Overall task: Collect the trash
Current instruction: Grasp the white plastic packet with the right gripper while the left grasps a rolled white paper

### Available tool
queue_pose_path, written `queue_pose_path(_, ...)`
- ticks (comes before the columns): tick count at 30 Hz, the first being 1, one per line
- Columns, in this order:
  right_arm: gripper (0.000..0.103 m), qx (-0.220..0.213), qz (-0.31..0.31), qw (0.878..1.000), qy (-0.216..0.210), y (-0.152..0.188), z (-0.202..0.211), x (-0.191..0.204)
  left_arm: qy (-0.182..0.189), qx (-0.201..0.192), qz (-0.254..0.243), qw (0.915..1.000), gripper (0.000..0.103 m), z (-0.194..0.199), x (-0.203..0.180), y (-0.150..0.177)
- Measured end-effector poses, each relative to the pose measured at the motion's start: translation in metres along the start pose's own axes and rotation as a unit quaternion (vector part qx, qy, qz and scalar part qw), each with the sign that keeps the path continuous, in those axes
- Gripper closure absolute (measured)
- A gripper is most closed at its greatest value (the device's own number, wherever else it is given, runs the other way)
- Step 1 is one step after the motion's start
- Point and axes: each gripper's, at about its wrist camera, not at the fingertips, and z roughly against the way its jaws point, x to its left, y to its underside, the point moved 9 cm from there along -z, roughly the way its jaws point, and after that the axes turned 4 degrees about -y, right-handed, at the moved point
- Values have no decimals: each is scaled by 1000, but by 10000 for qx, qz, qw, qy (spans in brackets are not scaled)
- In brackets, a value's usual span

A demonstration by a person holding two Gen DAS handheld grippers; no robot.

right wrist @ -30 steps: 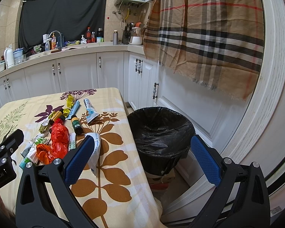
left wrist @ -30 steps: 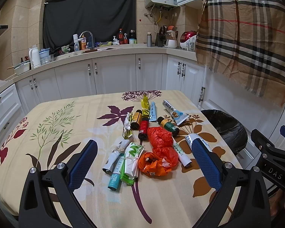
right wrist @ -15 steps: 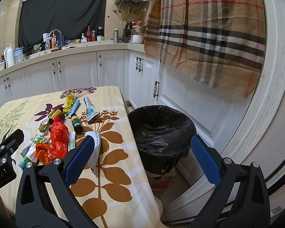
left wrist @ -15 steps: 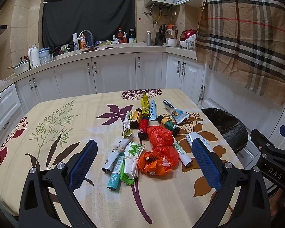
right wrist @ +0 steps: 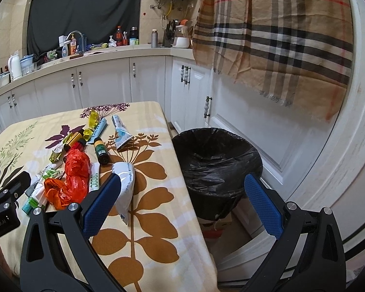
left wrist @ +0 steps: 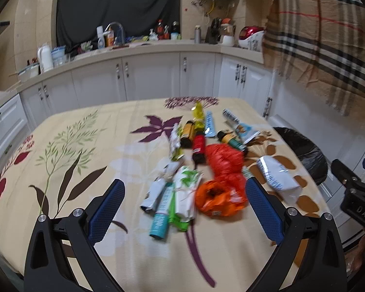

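Note:
A pile of trash lies on the flowered tablecloth [left wrist: 85, 165]: an orange plastic bag [left wrist: 219, 197], a red bag [left wrist: 225, 157], green and white wrappers [left wrist: 185, 194], a teal tube [left wrist: 161, 215], small bottles [left wrist: 198, 146] and a white packet [left wrist: 276, 175]. My left gripper [left wrist: 182, 209] is open and empty, low over the near end of the pile. My right gripper [right wrist: 182, 202] is open and empty, over the table's right edge, between the white packet [right wrist: 125, 182] and the black-lined trash bin [right wrist: 216, 165] on the floor.
White kitchen cabinets [left wrist: 146, 80] and a cluttered counter [left wrist: 114, 46] run behind the table. A plaid cloth [right wrist: 275, 31] hangs at the right above the bin. A white door panel [right wrist: 267, 131] stands behind the bin.
My left gripper has moved forward and lower toward the trash pile, and the view is blurred. My right gripper has shifted slightly toward the table.

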Motion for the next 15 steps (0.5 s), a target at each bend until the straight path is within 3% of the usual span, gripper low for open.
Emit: queue_pose_path(15,5,352,96,9990,-259,9,-34,18,-210,372,45,9991,9,-25,28,15)
